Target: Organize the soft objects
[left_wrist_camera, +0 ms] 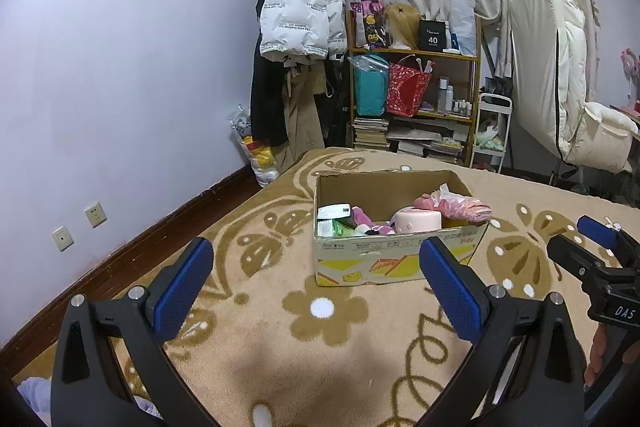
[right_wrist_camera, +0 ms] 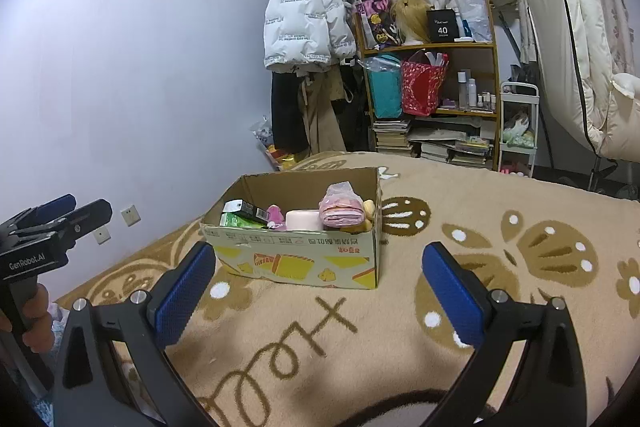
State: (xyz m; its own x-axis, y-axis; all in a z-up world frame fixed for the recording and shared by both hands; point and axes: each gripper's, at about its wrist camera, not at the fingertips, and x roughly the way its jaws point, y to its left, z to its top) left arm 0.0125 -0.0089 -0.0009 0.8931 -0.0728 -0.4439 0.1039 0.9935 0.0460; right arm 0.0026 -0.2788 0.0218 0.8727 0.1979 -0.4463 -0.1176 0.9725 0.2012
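Here the left gripper (left_wrist_camera: 316,283) and the right gripper (right_wrist_camera: 318,285) both hover with jaws spread wide and nothing between them, above the tan patterned blanket (right_wrist_camera: 400,347). Just beyond their fingertips sits the cardboard box (left_wrist_camera: 394,259), holding a pink folded cloth (right_wrist_camera: 342,213) and other soft items.

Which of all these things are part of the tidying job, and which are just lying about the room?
Part of the job:
- cardboard box on the blanket
- pink bundle in it
- pink round case in it
- left gripper and right gripper, both open and empty

Just lying about:
- white puffer jacket
- shelf with books and bags
- red bag
- folded mattress
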